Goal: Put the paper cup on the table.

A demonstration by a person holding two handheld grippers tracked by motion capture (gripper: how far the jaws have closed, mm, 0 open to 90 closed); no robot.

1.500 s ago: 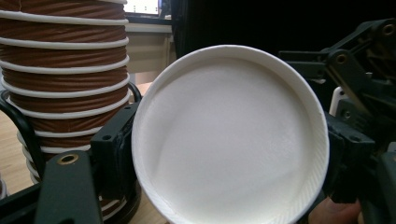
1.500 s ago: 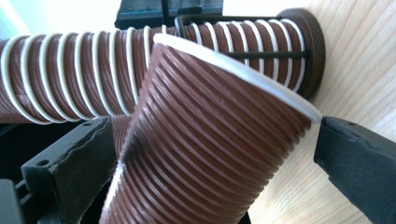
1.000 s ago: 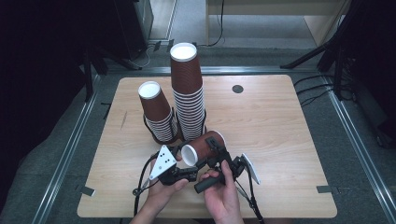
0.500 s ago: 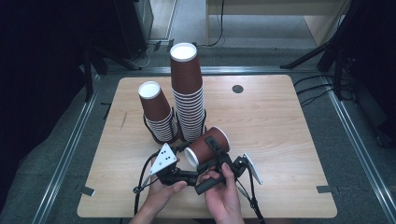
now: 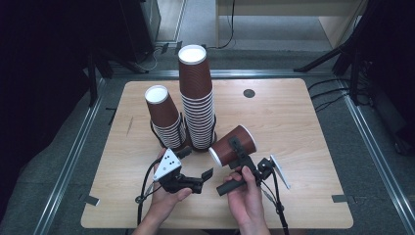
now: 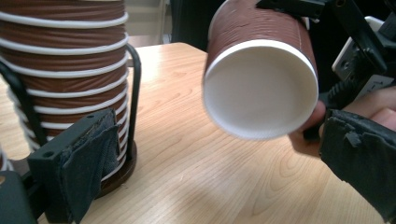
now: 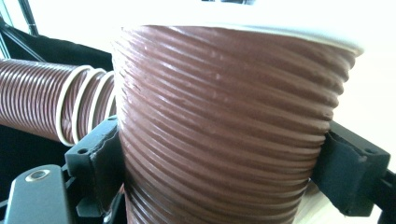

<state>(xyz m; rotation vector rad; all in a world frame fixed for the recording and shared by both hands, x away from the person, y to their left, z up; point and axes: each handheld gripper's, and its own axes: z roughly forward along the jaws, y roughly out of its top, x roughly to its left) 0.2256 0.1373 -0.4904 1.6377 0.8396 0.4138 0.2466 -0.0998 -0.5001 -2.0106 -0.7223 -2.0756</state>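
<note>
High view: wooden table (image 5: 303, 122) w/ two stacks of ribbed brown paper cups standing upside down in a dark wire holder (image 5: 182, 145) at centre. Taller stack (image 5: 196, 98) stands at right, shorter stack (image 5: 164, 117) just beside it at left, leaning a little to the left. A small dark round disc (image 5: 249, 93) lies on the table toward the far right, well apart from the stacks.

Right gripper (image 5: 236, 147), held in the person's right hand (image 5: 247, 193), is clamped on a single brown cup (image 5: 234, 145): jaws press the ribbed wall from both sides. Cup is lifted off the table, tipped on its side, white rim facing near-left, just right of the taller stack's base but apart from it. Right gripper view: the single cup's ribbed wall sits between the two black pads (image 7: 100, 158), touching both; a stack lies behind at left.

Left gripper (image 5: 208, 174), in the left hand (image 5: 169, 196), is released, jaws spread w/ nothing between them, near side of the holder and just left of the held cup. Left gripper view: the open mouth of the cup faces the camera, in the gap above the jaws, not touching either; the holder's base rests on the table at left.
</note>
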